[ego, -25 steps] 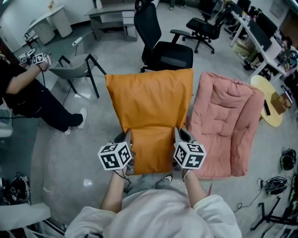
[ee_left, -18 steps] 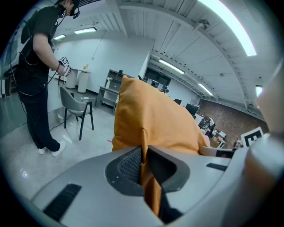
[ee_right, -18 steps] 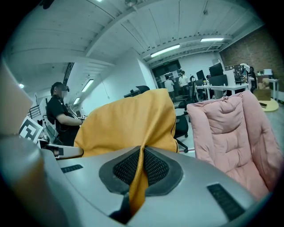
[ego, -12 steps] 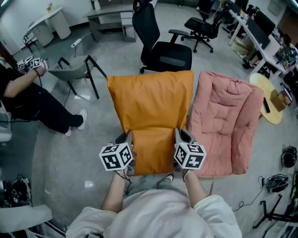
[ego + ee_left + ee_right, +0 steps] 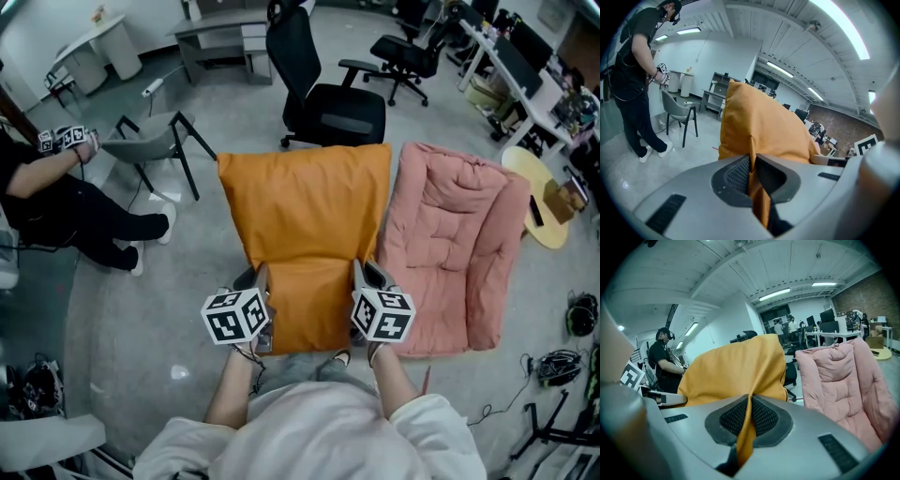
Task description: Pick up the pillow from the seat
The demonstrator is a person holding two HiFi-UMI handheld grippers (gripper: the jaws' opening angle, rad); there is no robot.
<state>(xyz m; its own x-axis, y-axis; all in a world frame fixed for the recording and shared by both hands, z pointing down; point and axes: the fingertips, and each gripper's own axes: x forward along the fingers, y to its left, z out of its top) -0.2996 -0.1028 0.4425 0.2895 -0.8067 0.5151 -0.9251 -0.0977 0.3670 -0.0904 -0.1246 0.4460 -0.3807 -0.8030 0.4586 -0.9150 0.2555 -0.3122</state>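
An orange pillow hangs in front of me, held up off the floor by its near edge. My left gripper is shut on the pillow's near left edge; orange fabric is pinched between its pads. My right gripper is shut on the near right edge, with a fold of the pillow clamped in its jaws. The pillow rises beyond both grippers and hides what is under it.
A pink padded seat lies just right of the pillow. A black office chair stands behind it and a grey chair at the left. A person in black sits at the far left. Desks line the back and right.
The seated person at the left has shifted their legs and hand slightly. The pillow and both grippers have kept their places.
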